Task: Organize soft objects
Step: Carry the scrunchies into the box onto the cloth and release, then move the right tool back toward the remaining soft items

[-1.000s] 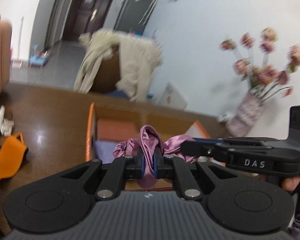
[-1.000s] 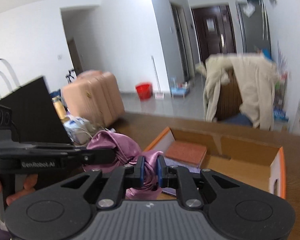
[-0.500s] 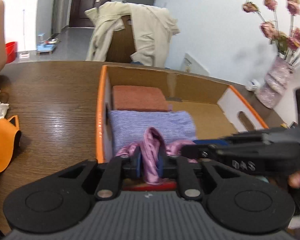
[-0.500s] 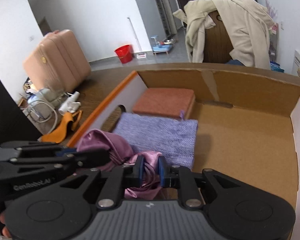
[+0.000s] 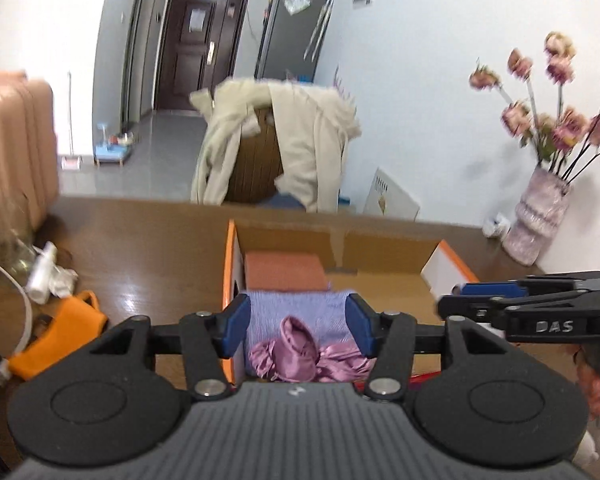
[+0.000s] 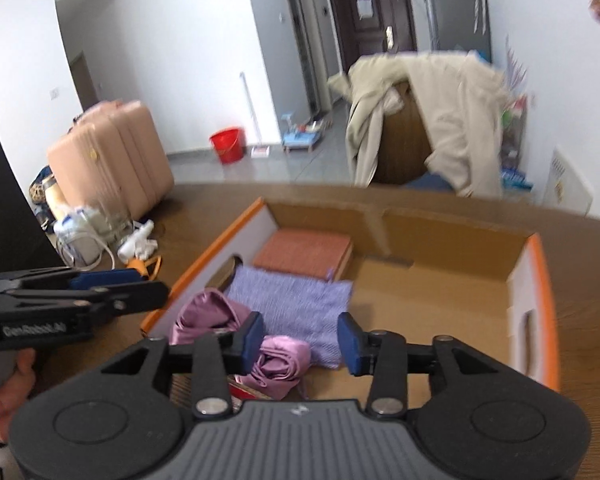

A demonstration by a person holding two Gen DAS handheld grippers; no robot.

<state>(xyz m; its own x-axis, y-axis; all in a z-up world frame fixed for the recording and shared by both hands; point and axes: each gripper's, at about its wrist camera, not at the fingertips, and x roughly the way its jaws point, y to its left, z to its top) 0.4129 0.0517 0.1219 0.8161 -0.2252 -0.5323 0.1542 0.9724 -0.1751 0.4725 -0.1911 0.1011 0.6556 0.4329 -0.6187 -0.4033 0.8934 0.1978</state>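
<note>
A crumpled pink satin cloth [image 5: 300, 354] lies in the near left corner of an orange-edged cardboard box [image 5: 230, 256], in front of a folded lilac towel [image 5: 296, 310] and a folded rust-red cloth [image 5: 284, 272]. My left gripper [image 5: 298, 322] is open and empty above the satin cloth. My right gripper [image 6: 300, 340] is open and empty over the same spot; the satin cloth [image 6: 276, 360], the lilac towel [image 6: 292, 300], the rust-red cloth [image 6: 304, 252] and the box [image 6: 540, 280] show in its view too.
An orange fabric item [image 5: 56, 344] and a white bottle [image 5: 42, 276] lie on the wooden table [image 5: 140, 248] left of the box. A vase of flowers [image 5: 540, 216] stands at the back right. A chair with a beige coat [image 5: 276, 144] is behind the table.
Both grippers have opened and let go of the pink satin cloth, which now lies in the box. Both have lifted and drawn back from it.
</note>
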